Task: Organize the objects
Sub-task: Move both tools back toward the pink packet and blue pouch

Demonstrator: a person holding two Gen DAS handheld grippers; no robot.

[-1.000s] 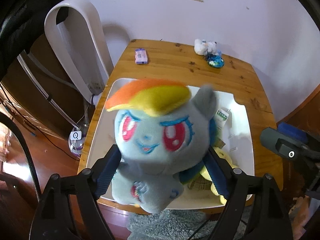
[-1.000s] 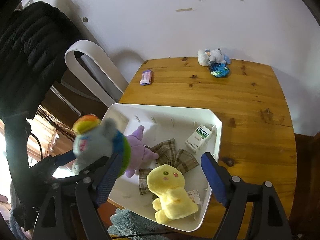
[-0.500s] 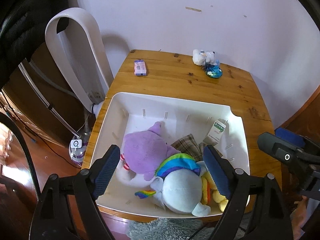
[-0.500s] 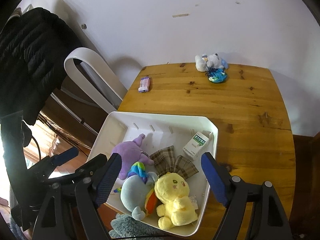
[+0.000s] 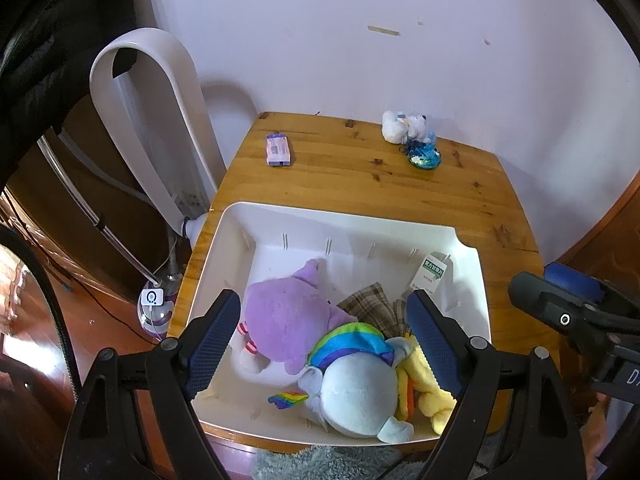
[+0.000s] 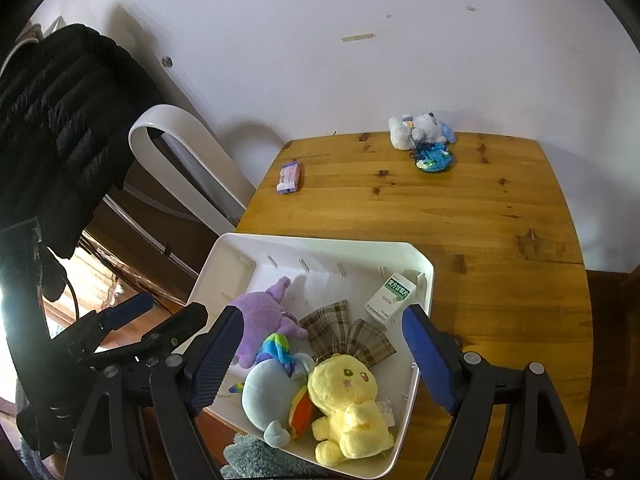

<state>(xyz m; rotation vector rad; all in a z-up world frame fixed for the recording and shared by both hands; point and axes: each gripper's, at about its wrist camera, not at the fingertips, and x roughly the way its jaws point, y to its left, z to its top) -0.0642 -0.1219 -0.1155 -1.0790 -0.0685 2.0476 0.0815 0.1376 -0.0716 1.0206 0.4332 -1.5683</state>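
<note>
**Bin nearly full, three items left out on the table**

Landmark: white bin (image 5: 470,280), at the near edge of the wooden table (image 5: 360,184). Largest first.

Table: bin takes the near half, far half mostly bare wood. White fan loop (image 5: 152,120) stands off the table's left side, beyond the bin's far left corner.

Inside the bin: purple plush (image 5: 284,316) left-centre, rainbow-maned blue plush (image 5: 356,380) face down at the near wall, touching the purple one. Yellow plush (image 6: 344,396) beside it at the near right. Plaid cloth (image 6: 348,332) mid-bin, partly under the plush. Green-and-white carton (image 6: 390,294) leans in the far right corner.

Outside the bin, well beyond its far wall: small white-blue plush (image 6: 420,128) by the wall, blue trinket (image 6: 434,158) just in front of it, purple packet (image 5: 278,150) toward the far left.

Left gripper (image 5: 324,336) jaws spread wide, empty, above the bin. Right gripper (image 6: 320,350) same, wide apart, holding nothing.

Risks, my guess: the bin's near wall looks to sit past the table edge, so a push on the near pile could tip it. The flat packet may slide instead of lifting. The trinket and small plush touch; grabbing one may drag the other.
</note>
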